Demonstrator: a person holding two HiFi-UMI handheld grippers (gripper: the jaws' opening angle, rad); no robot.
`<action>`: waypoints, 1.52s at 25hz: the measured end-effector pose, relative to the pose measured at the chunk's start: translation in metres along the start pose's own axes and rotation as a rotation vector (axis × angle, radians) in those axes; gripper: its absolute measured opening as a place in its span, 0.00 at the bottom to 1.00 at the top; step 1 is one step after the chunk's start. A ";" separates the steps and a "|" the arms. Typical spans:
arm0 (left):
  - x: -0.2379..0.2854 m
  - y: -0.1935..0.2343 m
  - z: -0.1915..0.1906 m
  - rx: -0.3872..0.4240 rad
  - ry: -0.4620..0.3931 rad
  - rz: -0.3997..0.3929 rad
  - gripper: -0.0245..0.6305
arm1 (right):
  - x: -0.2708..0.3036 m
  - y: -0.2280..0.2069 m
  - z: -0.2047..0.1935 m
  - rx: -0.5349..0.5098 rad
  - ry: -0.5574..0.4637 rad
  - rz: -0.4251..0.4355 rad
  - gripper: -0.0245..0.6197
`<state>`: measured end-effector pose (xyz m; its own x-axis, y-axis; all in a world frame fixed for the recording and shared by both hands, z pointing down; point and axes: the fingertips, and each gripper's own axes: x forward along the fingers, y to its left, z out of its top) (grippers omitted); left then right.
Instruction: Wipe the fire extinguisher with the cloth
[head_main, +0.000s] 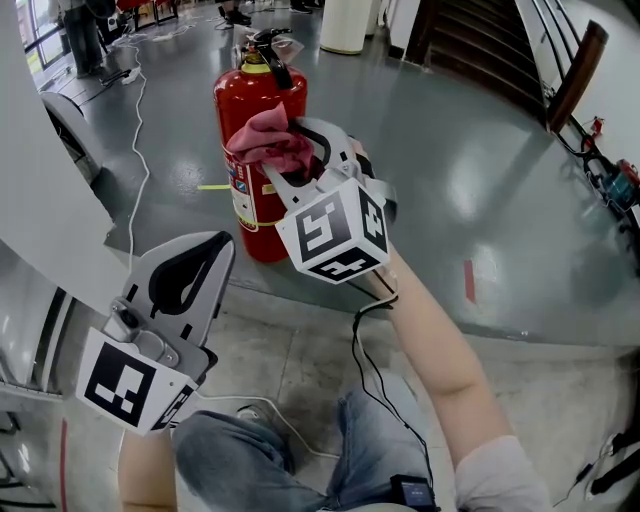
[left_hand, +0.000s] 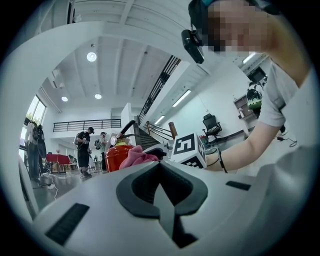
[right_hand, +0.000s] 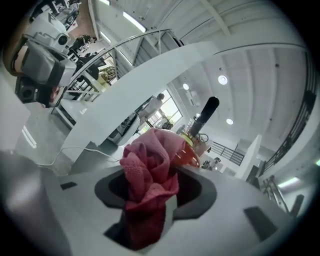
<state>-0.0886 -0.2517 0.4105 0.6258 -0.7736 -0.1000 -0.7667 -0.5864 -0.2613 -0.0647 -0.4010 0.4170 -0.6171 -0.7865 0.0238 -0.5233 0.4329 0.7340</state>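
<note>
A red fire extinguisher (head_main: 250, 110) with a black handle stands upright on the grey floor. My right gripper (head_main: 298, 140) is shut on a bunched pink-red cloth (head_main: 268, 135), which rests against the upper side of the cylinder. In the right gripper view the cloth (right_hand: 150, 170) fills the jaws and hides most of the extinguisher (right_hand: 192, 152) behind it. Lower left and nearer to me, my left gripper (head_main: 218, 245) is shut and empty. It stays clear of the extinguisher (left_hand: 116, 156), and the cloth (left_hand: 137, 156) shows beyond its tips (left_hand: 161, 167).
A large white curved structure (head_main: 40, 180) fills the left side. A white cable (head_main: 135, 150) trails across the floor beside it. A staircase (head_main: 470, 50) rises at the back right. People (left_hand: 82, 150) stand far off. My legs are below the grippers.
</note>
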 end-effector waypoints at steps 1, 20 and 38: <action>0.000 0.000 0.000 0.001 0.001 0.000 0.05 | -0.001 -0.001 0.004 -0.016 -0.018 -0.006 0.36; 0.003 0.005 -0.022 -0.020 0.016 0.019 0.05 | 0.002 0.073 -0.053 -0.291 0.033 -0.018 0.13; -0.001 0.000 -0.022 -0.006 0.024 0.012 0.05 | 0.005 0.064 -0.048 -0.197 0.085 0.021 0.13</action>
<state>-0.0920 -0.2563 0.4318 0.6128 -0.7861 -0.0804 -0.7752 -0.5784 -0.2540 -0.0732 -0.3982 0.4971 -0.5701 -0.8165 0.0915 -0.3808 0.3613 0.8511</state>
